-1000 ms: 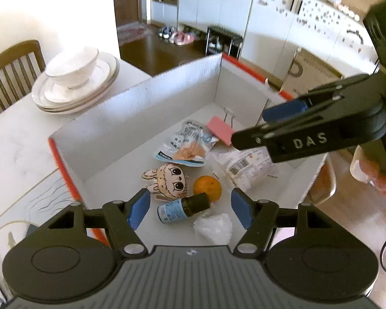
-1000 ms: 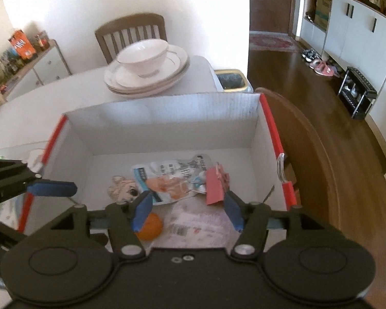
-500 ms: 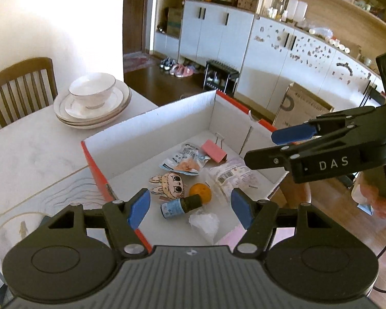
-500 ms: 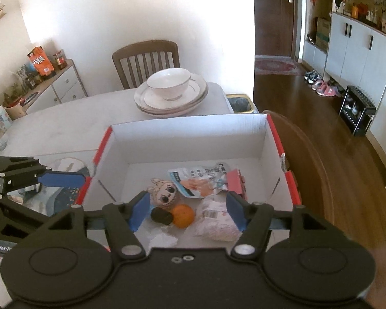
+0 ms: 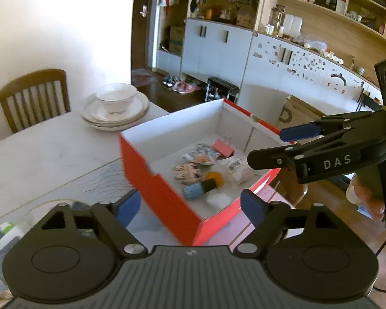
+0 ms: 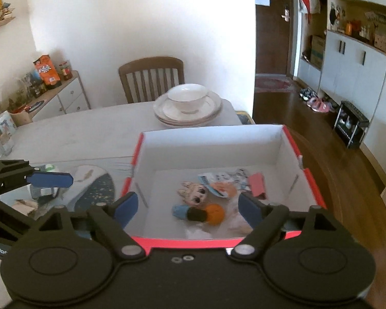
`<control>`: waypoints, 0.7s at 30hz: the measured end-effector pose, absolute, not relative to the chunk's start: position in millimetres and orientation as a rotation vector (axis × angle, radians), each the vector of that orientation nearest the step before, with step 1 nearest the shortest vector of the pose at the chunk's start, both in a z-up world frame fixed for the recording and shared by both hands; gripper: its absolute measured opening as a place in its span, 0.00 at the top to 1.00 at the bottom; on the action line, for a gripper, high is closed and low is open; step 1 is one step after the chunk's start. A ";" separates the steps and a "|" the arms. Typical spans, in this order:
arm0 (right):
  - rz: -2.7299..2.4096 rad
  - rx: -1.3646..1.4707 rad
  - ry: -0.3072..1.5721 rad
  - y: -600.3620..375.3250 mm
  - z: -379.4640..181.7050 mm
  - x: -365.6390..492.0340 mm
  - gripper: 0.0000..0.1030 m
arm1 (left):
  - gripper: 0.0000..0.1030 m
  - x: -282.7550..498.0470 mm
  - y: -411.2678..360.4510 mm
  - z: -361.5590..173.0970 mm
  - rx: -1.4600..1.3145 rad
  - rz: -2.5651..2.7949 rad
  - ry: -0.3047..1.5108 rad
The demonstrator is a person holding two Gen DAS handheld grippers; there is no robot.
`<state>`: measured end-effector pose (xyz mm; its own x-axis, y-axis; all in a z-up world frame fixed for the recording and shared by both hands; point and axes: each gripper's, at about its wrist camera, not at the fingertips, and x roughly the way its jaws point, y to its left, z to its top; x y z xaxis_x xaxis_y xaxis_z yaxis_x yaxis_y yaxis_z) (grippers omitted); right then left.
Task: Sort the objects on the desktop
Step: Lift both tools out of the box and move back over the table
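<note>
1. Desktop objects lie together on the white floor of an open red box point(image 6: 312, 188) that stands at the desk's point(image 6: 90, 131) near right corner, below and ahead of both hand-held grippers.
2. Inside, toward the near wall, a small blue-labelled bottle point(image 6: 190, 212) lies on its side touching an orange fruit point(image 6: 215, 213); behind them lie a cartoon-face plush point(image 6: 194, 193), a printed snack packet point(image 6: 224, 180) and a pink binder clip point(image 6: 257, 185).
3. A clear wrapped packet point(image 5: 238, 166) and a crumpled white bit point(image 5: 218, 198) are blurred; what they are cannot be told. The box's near wall hides part of its floor.
4. The left hand-held gripper point(image 5: 190, 207) hangs over the box's near left corner, its blue pads moving apart with nothing between them.
5. The right hand-held gripper point(image 6: 185, 208) hangs above the box's near wall, jaws also widening and empty; a hand point(image 5: 370, 195) behind it is partly cut off by the picture's edge.
6. Left of the box, small items on a patterned mat point(image 6: 95, 190) are blocked by the left gripper and too blurred to name.
7. A bowl on stacked plates point(image 6: 187, 108) sits at the desk's far edge, beside a wooden chair point(image 6: 151, 77).
</note>
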<state>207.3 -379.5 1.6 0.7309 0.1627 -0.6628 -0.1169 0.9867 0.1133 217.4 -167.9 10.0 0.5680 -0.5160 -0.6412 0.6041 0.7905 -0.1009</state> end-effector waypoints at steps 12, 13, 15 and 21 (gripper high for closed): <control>0.214 0.037 0.704 -277.6 -0.3 197.5 0.01 | 0.00 191.5 -62.6 -4.5 0.094 -0.537 0.688; 0.217 0.036 0.706 -267.5 -2.2 199.4 0.01 | 0.00 190.8 -53.0 -7.0 0.093 -0.524 0.691; 0.225 0.041 0.709 -252.3 -4.8 202.1 0.01 | 0.00 189.7 -34.4 -12.2 0.092 -0.503 0.704; 0.264 0.034 0.713 -200.2 -12.0 216.2 0.01 | 0.00 186.5 13.3 -26.5 0.083 -0.441 0.720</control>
